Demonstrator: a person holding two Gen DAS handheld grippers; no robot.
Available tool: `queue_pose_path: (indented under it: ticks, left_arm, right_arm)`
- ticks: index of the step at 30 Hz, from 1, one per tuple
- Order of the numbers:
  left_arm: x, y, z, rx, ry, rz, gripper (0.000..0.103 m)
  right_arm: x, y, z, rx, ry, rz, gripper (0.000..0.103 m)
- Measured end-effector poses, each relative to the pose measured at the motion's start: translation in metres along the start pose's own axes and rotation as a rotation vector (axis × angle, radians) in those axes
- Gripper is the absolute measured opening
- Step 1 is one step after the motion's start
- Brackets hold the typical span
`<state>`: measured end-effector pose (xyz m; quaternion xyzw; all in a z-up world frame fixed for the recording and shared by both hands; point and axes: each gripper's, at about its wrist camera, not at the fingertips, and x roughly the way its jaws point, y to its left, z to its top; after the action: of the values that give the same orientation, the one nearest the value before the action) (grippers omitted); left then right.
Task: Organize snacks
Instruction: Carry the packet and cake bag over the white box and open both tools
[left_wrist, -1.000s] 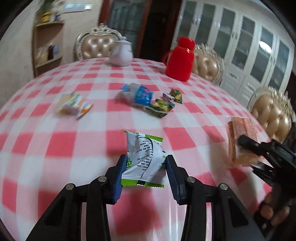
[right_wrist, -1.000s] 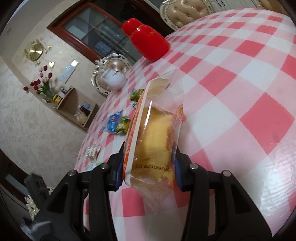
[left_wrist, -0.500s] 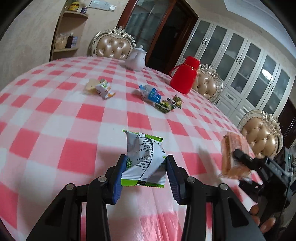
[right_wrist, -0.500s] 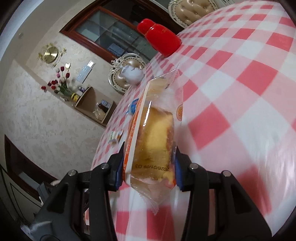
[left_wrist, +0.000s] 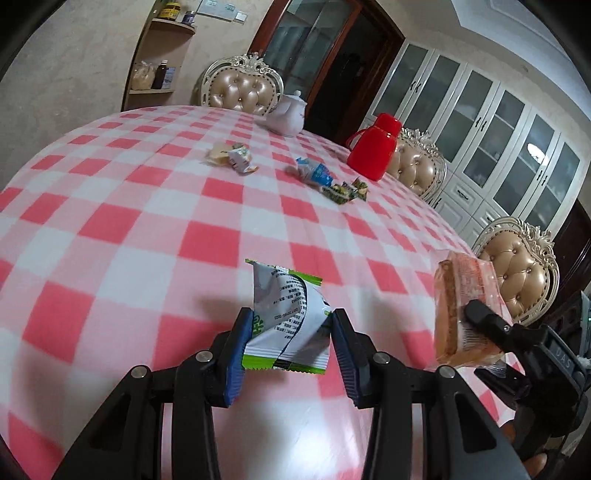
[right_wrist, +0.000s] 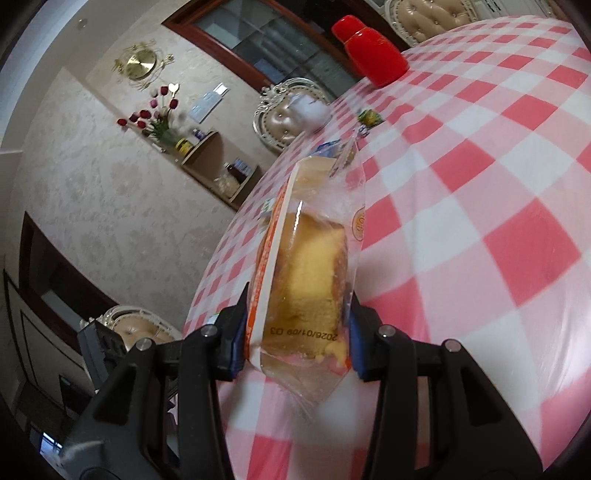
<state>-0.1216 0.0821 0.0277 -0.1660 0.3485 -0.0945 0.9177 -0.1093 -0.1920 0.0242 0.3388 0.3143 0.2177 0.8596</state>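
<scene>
My left gripper (left_wrist: 291, 332) is shut on a white and green snack packet (left_wrist: 286, 319), held just above the red-and-white checked tablecloth (left_wrist: 129, 221). The right gripper (right_wrist: 297, 332) is shut on a clear-wrapped yellow cake slice (right_wrist: 306, 280) with an orange edge; the same cake slice (left_wrist: 463, 306) shows at the right of the left wrist view, pinched by the right gripper's fingers (left_wrist: 484, 317). Loose snacks lie farther off: a pale packet pair (left_wrist: 232, 157), a blue packet (left_wrist: 314, 171) and small green packets (left_wrist: 345, 190).
A red thermos jug (left_wrist: 373, 149) and a white teapot (left_wrist: 286, 116) stand at the table's far side. Padded ornate chairs (left_wrist: 524, 273) ring the table. A corner shelf (left_wrist: 159, 59) and white glass cabinets (left_wrist: 491, 110) line the walls.
Both grippers have swept sideways over the table with their snacks still held. The loose packets, jug and teapot now look smaller and farther away, and the grips have not changed.
</scene>
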Motion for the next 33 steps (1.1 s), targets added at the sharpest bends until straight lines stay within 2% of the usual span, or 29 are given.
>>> queue_pose_path:
  ticks: [8,17,23,33]
  left_arm:
    - [-0.027,0.023,-0.013,-0.011,-0.002,0.027,0.044]
    - [-0.073,0.043,-0.040,-0.002,-0.039,0.117,0.044]
    - [-0.126,0.063,-0.050,0.019,-0.099,0.214,0.044]
    - [-0.177,0.112,-0.076,-0.011,-0.097,0.330,0.044]
  right_arm:
    - [-0.003,0.014,-0.020,-0.050,0.054,0.040,0.048]
    - [-0.003,0.051,-0.055,-0.166,0.106,0.097,0.048]
    - [0.012,0.080,-0.083,-0.228,0.181,0.159,0.048]
    - [0.034,0.136,-0.137,-0.322,0.357,0.285,0.048]
